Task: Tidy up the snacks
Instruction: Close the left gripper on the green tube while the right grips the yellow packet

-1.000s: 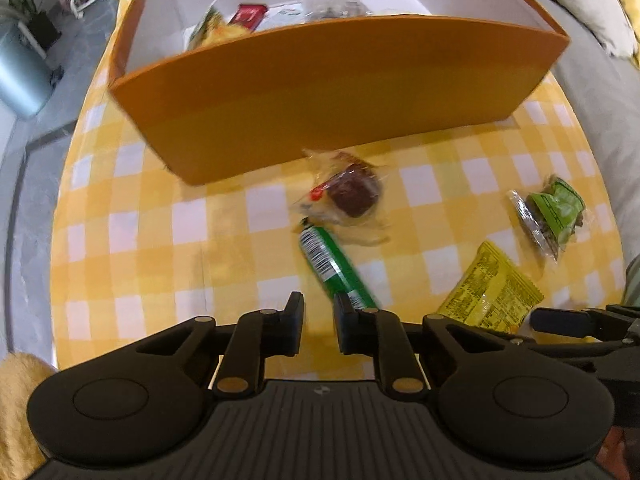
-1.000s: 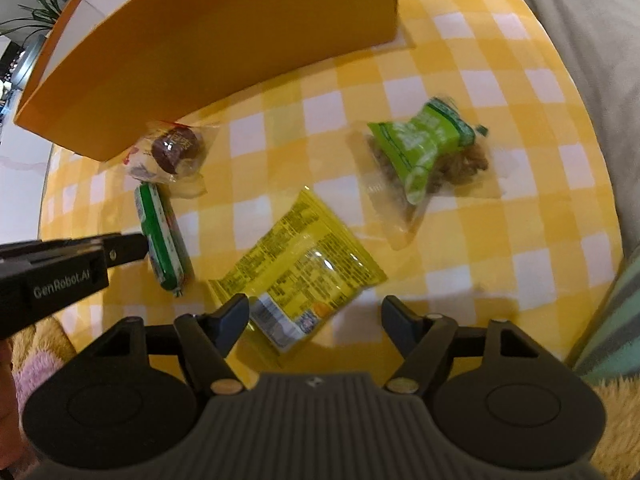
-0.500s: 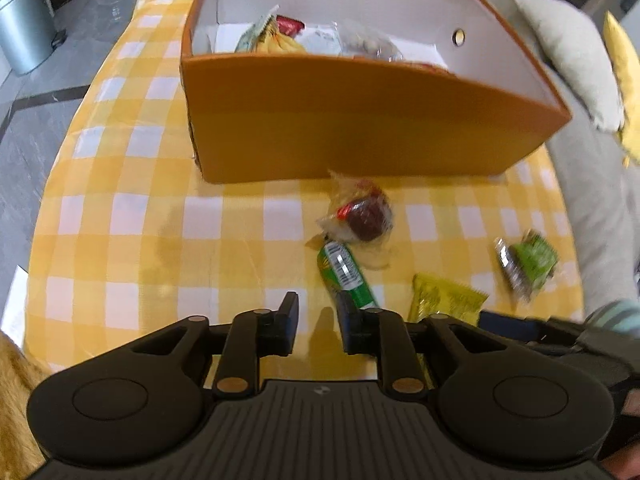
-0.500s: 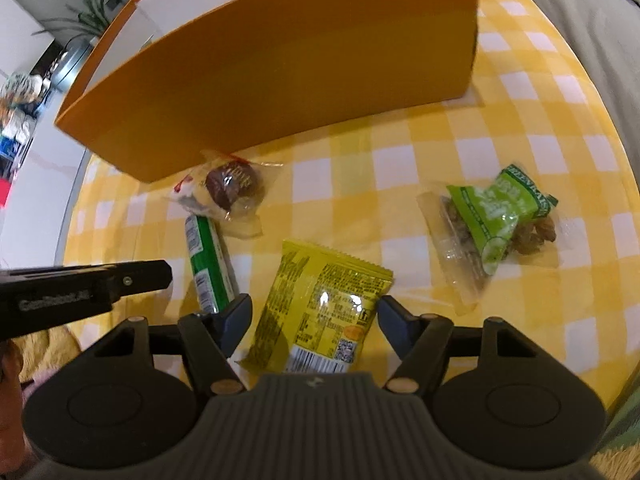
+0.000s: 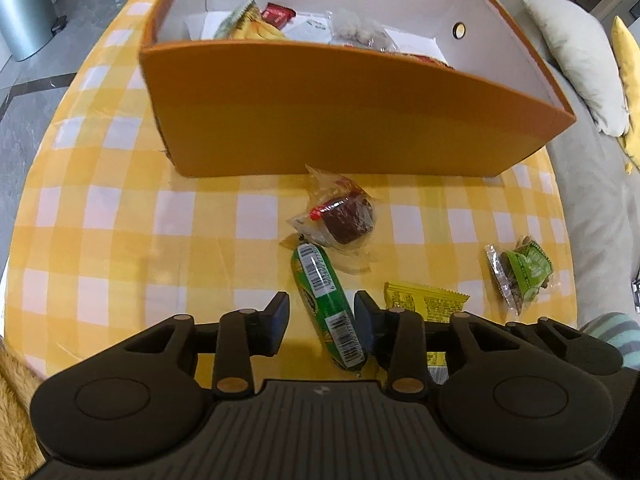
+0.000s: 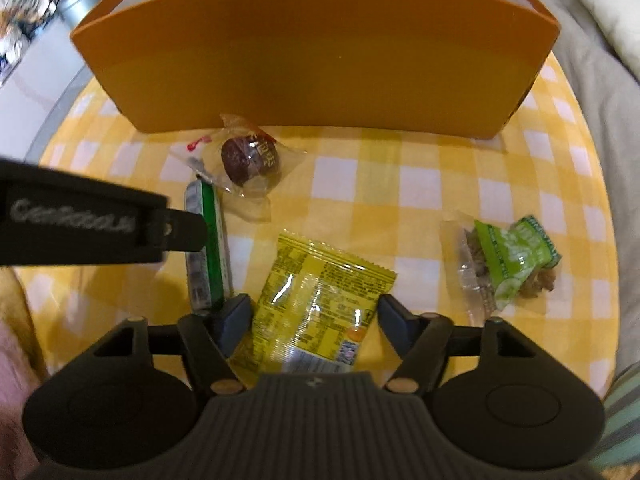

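Note:
An orange box (image 5: 340, 120) with several snacks inside stands on the yellow checked tablecloth (image 5: 120, 216). My left gripper (image 5: 322, 316) is open, its jaws on either side of a green snack stick (image 5: 324, 300). My right gripper (image 6: 314, 314) is open, its jaws on either side of a yellow packet (image 6: 316, 312). The left gripper's side (image 6: 100, 224) shows in the right wrist view over the green stick (image 6: 210, 248). A clear-wrapped brown cake (image 5: 346, 220) lies near the box front. A green nut packet (image 6: 508, 260) lies to the right.
The orange box (image 6: 316, 52) fills the far side in the right wrist view. A grey sofa with cushions (image 5: 580, 48) lies right of the table. A metal bin (image 5: 24, 12) stands on the floor at far left. The yellow packet (image 5: 424, 300) and nut packet (image 5: 520, 276) show in the left view.
My left gripper opened from nearly shut and moved down so its jaws flank the green stick. My right gripper moved in over the yellow packet.

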The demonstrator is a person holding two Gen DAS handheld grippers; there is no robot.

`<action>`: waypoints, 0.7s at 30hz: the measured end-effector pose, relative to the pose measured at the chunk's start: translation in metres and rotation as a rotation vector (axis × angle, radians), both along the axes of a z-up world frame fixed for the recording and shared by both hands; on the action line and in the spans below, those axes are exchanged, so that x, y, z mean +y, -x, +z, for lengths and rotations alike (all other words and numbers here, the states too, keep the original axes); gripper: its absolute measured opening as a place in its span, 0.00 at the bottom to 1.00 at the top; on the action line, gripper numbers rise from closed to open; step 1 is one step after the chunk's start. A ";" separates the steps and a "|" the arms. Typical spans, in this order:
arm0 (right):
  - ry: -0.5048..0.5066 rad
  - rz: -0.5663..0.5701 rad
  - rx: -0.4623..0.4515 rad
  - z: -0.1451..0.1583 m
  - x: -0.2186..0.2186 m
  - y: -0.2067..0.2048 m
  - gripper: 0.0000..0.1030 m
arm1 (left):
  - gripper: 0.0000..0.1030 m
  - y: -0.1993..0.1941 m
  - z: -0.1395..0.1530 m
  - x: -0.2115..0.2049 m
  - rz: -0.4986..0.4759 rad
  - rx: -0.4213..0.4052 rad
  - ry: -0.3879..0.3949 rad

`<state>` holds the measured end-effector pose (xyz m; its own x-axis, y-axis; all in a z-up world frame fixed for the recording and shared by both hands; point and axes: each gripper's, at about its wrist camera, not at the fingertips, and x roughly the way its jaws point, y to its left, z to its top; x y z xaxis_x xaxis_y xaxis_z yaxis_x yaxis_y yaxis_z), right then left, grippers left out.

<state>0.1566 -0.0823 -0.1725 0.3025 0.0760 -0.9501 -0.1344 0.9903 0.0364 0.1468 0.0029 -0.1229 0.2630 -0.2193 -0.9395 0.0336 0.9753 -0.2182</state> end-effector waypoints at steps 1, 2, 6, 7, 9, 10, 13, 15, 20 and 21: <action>0.005 0.006 0.000 0.000 -0.001 0.001 0.63 | 0.49 0.000 -0.002 -0.002 -0.001 0.006 -0.008; 0.009 0.010 -0.001 0.000 -0.002 0.001 0.62 | 0.50 -0.001 -0.003 -0.005 -0.003 0.012 -0.020; 0.022 0.036 0.001 0.002 -0.005 0.006 0.62 | 0.55 -0.002 -0.010 -0.015 -0.006 0.041 -0.081; 0.024 0.045 0.000 0.002 -0.006 0.006 0.62 | 0.57 -0.003 -0.012 -0.017 -0.006 0.048 -0.095; 0.029 0.057 -0.002 0.004 -0.009 0.011 0.63 | 0.58 -0.003 -0.015 -0.021 -0.007 0.049 -0.107; 0.032 0.065 -0.001 0.004 -0.009 0.012 0.64 | 0.59 -0.003 -0.016 -0.022 -0.007 0.049 -0.112; 0.032 0.079 -0.001 0.002 -0.006 0.012 0.66 | 0.59 -0.002 -0.019 -0.026 -0.013 0.052 -0.130; 0.030 0.084 -0.003 0.003 -0.005 0.014 0.67 | 0.58 -0.002 -0.020 -0.030 -0.026 0.046 -0.151; 0.035 0.095 -0.009 0.004 -0.004 0.015 0.64 | 0.46 0.004 -0.021 -0.037 -0.068 0.018 -0.193; 0.035 0.095 -0.011 0.005 -0.004 0.015 0.63 | 0.41 0.005 -0.021 -0.038 -0.075 0.014 -0.199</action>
